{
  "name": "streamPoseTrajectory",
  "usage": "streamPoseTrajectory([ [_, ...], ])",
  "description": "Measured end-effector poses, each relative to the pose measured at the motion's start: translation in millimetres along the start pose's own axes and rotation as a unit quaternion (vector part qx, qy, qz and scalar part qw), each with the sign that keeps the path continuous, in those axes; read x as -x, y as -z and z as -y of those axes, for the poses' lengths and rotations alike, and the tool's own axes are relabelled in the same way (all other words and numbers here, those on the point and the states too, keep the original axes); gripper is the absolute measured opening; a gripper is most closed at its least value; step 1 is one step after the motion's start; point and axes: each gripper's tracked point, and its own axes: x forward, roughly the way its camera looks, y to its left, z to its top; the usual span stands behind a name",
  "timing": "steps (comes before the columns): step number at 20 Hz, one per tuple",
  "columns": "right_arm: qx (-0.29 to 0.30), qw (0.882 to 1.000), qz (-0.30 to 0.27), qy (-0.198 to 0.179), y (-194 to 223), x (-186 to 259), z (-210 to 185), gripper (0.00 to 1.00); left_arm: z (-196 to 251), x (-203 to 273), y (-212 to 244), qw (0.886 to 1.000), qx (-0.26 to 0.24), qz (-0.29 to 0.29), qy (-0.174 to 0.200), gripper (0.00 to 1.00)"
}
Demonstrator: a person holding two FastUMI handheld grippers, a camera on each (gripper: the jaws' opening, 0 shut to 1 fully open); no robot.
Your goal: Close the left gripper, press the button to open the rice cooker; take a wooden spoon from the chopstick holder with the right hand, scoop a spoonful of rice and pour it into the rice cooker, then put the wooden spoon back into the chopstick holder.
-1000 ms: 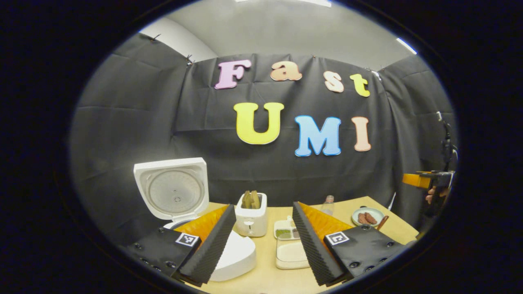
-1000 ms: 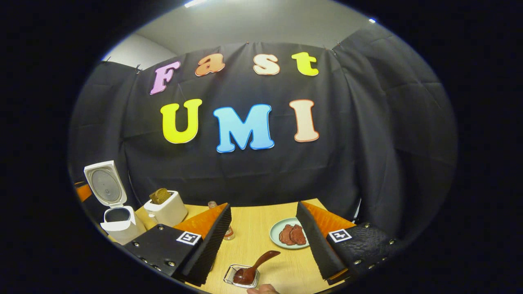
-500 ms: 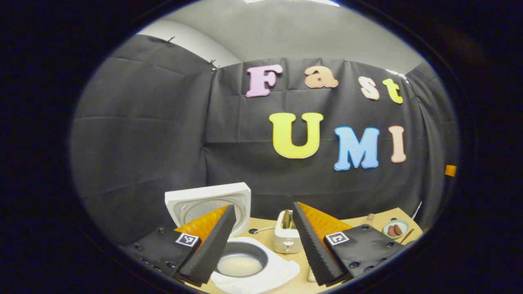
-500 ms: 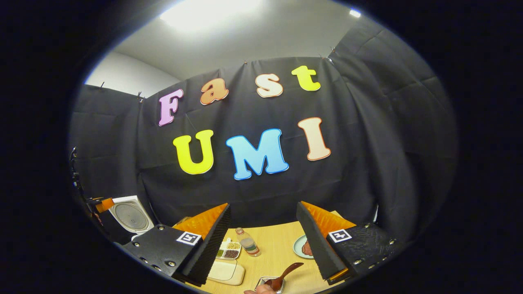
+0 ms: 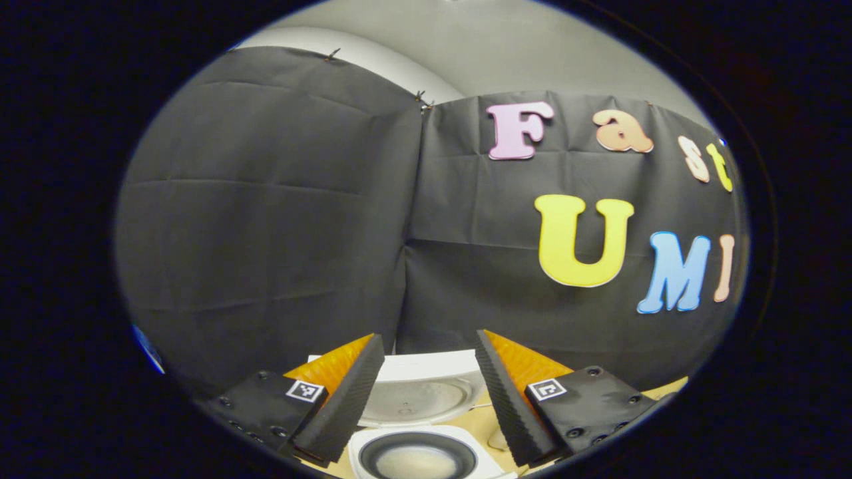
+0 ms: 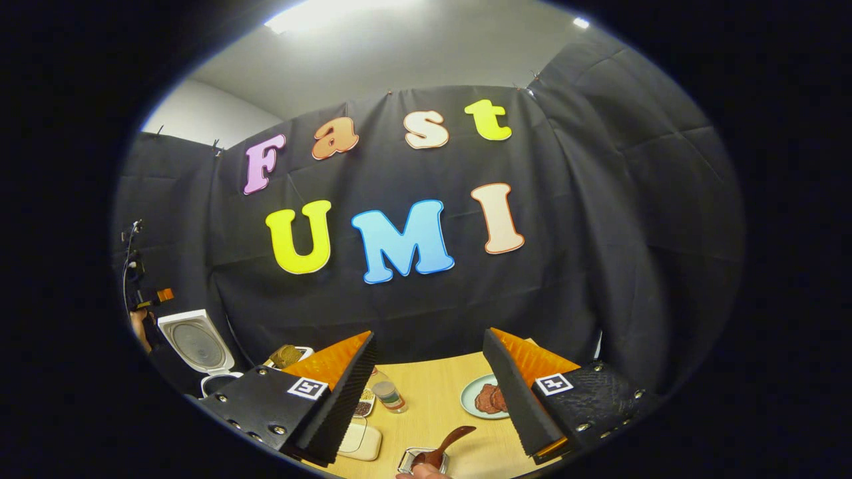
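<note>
The white rice cooker (image 5: 426, 399) stands with its lid up; its inner pot (image 5: 418, 459), pale inside, lies just below and between my left gripper's fingers. My left gripper (image 5: 426, 399) is open and holds nothing. In the right gripper view the cooker (image 6: 196, 342) sits far left, with the left gripper's orange part (image 6: 160, 295) and a hand above it. The brown wooden spoon (image 6: 447, 443) leans in a small metal holder (image 6: 421, 459) at the bottom, below my open right gripper (image 6: 429, 406). The spoon is apart from both fingers.
On the wooden table (image 6: 432, 379) are a plate of brown meat (image 6: 489, 398), a small jar (image 6: 389, 396), a compartment tray (image 6: 365, 403), a white lidded box (image 6: 363, 439) and a toaster with bread (image 6: 289, 356). A fingertip (image 6: 421, 472) shows by the holder.
The left gripper view has swung left and in over the open cooker; toaster and plate left its view. The right gripper view shifted slightly, with the spoon still in its holder.
</note>
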Motion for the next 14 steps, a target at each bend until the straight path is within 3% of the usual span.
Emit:
streamPoseTrajectory([
  [3, 0.0, 1.0, -0.008, 0.006, 5, -5, 1, 0.97, -12, -46, 13, 0.999, 0.025, -0.03, -0.022, 0.96],
  [5, 0.005, 1.0, -0.013, 0.007, 8, -7, 1, 0.97, -18, -70, 21, 0.999, 0.016, -0.039, -0.033, 0.95],
  [9, 0.017, 1.0, -0.009, 0.008, 5, -9, -3, 0.98, -29, -94, 50, 0.995, 0.026, -0.084, -0.054, 0.95],
  [14, 0.026, 1.0, -0.009, -0.005, 8, -10, -15, 0.98, -28, -92, 64, 0.995, -0.032, -0.088, -0.046, 0.96],
])
